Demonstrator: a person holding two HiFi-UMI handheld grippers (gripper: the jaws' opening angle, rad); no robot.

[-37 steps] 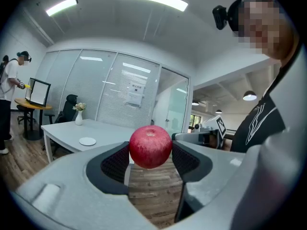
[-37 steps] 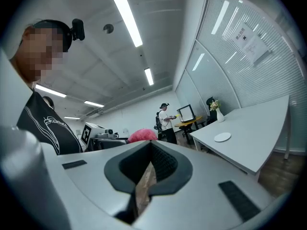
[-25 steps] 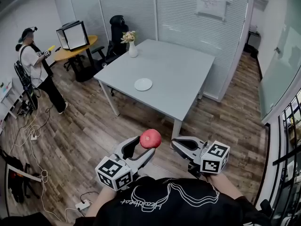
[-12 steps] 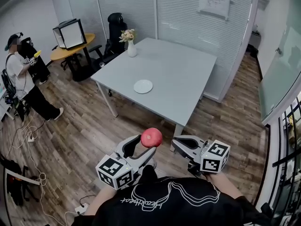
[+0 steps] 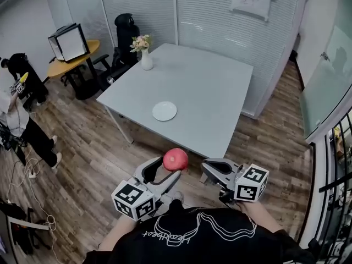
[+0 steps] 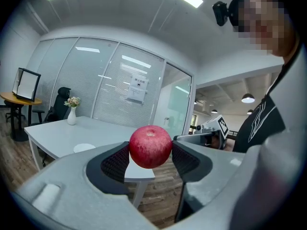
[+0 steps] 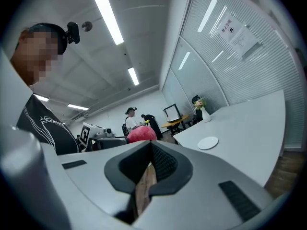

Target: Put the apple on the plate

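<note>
A red apple sits between the pads of my left gripper, which is shut on it; in the left gripper view the apple fills the gap between the jaws. My right gripper is beside it on the right, jaws together with nothing in them, and from there the apple shows just past the jaws. The small white plate lies near the front edge of the grey table, ahead of both grippers. It also shows as the plate and the plate.
A white vase with flowers stands at the table's far left corner. A round wooden table with a box and a black chair are behind it. A person stands at the left, and cables lie on the wooden floor.
The table and plate have come nearer in the head view as both grippers moved towards them, the apple still held. The person at the left has shifted further left.
</note>
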